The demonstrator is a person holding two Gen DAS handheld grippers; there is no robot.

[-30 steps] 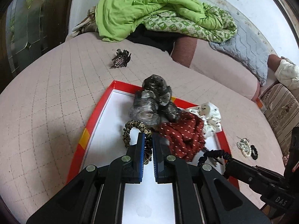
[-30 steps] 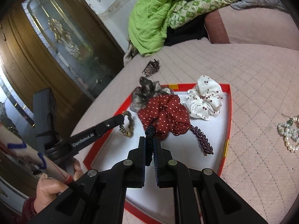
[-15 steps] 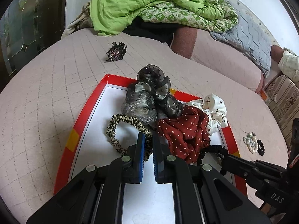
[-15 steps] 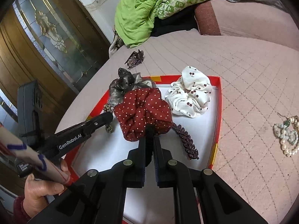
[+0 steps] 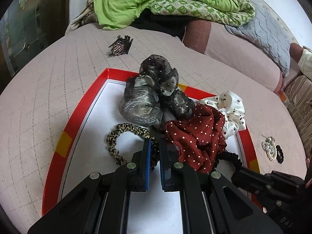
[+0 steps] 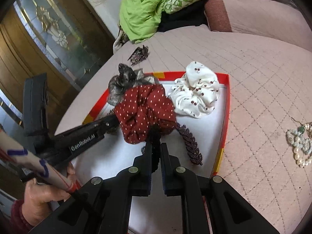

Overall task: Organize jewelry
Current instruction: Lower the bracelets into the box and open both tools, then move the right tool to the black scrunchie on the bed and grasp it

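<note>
Right, your left gripper (image 5: 155, 146) is pinched shut on the leopard-print hair tie (image 5: 124, 134), its fingers closed on the loop's near side while the rest of the loop lies on the white floor of the red-rimmed tray (image 5: 78, 124). Meanwhile your right gripper (image 6: 155, 146) is clamped on a black ruffled hair tie (image 6: 155, 136), which runs up between its fingers and touches the near edge of the red polka-dot scrunchie (image 6: 144, 111).

You're working both claws over the same tray, side by side, and that looks deliberate: each small tie gets its own spot on the bare white floor in front of the bulky pieces. Behind them sit the grey and black mesh bow (image 5: 154, 97) at the far rim, the red scrunchie in the middle, and the white cherry-print scrunchie (image 6: 195, 93) at the far right corner. A dark leaf-shaped clip (image 6: 190, 144) lies just right of your right fingers.

Outside the tray you've got more to fetch, I'd say: a dark claw clip (image 5: 120, 45) beyond the far rim on the pink quilted bed (image 6: 263, 97), and a pearl bracelet (image 6: 299, 142) well off to the right. Watch the black tie as you let go, since it could snag on the red scrunchie's folds.
</note>
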